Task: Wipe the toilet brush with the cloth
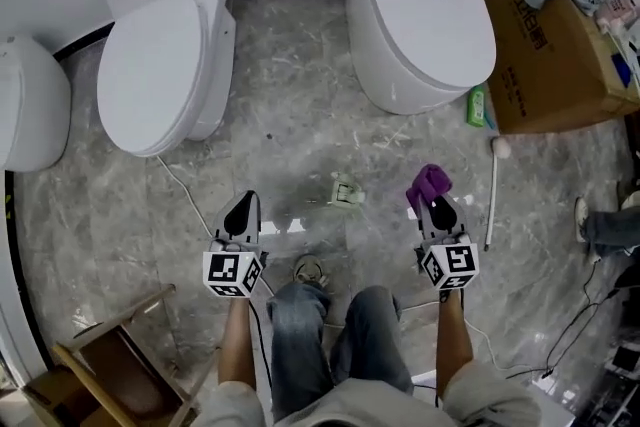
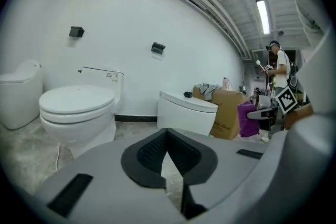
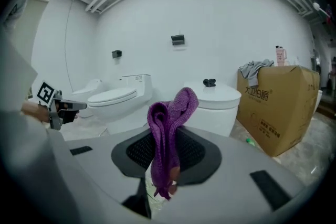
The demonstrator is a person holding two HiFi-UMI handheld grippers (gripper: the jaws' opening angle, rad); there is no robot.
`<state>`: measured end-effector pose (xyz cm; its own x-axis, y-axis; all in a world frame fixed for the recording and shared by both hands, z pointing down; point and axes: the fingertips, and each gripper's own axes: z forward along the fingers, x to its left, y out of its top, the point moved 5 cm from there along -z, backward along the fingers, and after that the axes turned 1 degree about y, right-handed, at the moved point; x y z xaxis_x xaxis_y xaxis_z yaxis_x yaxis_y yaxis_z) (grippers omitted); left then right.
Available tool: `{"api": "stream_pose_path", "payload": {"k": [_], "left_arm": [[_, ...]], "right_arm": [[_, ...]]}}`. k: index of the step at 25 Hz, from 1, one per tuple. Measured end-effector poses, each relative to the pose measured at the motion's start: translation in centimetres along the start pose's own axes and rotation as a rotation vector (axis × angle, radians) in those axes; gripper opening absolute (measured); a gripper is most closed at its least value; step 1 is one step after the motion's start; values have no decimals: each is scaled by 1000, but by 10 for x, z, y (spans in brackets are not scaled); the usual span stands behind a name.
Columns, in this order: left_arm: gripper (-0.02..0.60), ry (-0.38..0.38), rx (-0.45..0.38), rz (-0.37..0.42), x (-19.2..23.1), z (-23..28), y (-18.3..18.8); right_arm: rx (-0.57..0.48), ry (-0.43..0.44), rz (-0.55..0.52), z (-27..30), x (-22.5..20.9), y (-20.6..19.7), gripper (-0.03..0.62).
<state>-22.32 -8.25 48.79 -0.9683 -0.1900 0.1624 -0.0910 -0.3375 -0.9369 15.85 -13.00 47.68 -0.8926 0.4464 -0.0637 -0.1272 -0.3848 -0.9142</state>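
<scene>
The toilet brush (image 1: 492, 200) lies on the floor (image 1: 300, 135) just right of my right tool (image 1: 436, 205). Its long white handle runs away from me, head at the far end, so my right hand is much nearer than my left. My right tool pinches the purple cloth (image 3: 166, 134), while my left tool (image 1: 243, 208) is pressed together on nothing.

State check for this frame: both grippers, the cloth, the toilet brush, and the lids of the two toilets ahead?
left gripper: shut, empty
right gripper: shut on purple cloth
purple cloth: bunched, clamped between jaws
toilet brush: lying on floor, untouched
left toilet lid: down
right toilet lid: down
</scene>
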Motion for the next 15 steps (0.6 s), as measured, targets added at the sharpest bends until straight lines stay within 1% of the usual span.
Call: {"api": "stream_pose_path", "payload": {"k": [2, 4, 8, 12, 15], "left_arm": [[18, 18, 21, -16, -2, -15, 26], [18, 29, 39, -20, -8, -31, 53], [18, 47, 54, -34, -22, -62, 113], [18, 48, 53, -49, -38, -86, 172], [18, 42, 44, -40, -55, -103, 214]], "right_arm": [[4, -14, 44, -14, 2, 30, 109], [20, -23, 64, -29, 5, 59, 109], [43, -19, 64, -54, 15, 122, 109], [38, -14, 75, -81, 22, 185, 109], [29, -10, 59, -104, 26, 226, 108]]}}
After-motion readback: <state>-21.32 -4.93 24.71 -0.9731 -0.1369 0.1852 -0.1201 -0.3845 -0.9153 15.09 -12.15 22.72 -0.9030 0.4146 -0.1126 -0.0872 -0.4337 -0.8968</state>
